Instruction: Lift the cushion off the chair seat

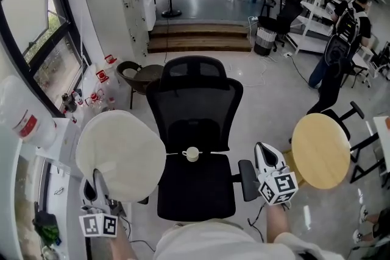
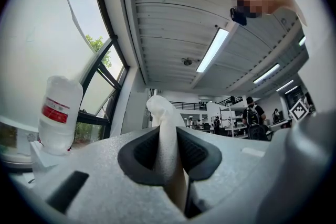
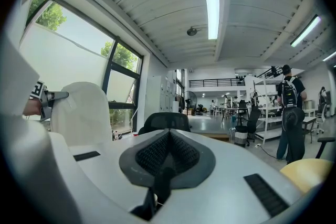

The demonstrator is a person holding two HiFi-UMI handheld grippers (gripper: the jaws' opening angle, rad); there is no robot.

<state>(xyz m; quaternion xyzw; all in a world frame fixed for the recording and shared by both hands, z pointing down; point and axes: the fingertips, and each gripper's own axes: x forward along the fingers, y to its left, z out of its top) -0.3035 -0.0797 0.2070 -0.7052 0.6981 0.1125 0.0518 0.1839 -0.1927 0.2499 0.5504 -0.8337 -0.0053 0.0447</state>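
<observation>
A round cream cushion [image 1: 120, 155] hangs to the left of the black office chair [image 1: 194, 131], off its seat [image 1: 195, 186]. My left gripper [image 1: 97, 182] is shut on the cushion's lower edge. In the left gripper view the cushion's edge [image 2: 167, 144] stands pinched between the dark pads. My right gripper [image 1: 268, 156] hovers by the chair's right armrest, shut with nothing in it. In the right gripper view the cushion [image 3: 81, 113] shows at the left, with the chair's back [image 3: 164, 121] straight ahead. A small cream cup-like object [image 1: 192, 154] sits at the back of the seat.
A round wooden stool top [image 1: 321, 151] stands right of the chair. A white plastic bottle [image 1: 21, 115] sits on the window ledge at the left. A dark bin [image 1: 137, 75] is behind the chair. A person [image 1: 341, 39] stands at the far right near desks.
</observation>
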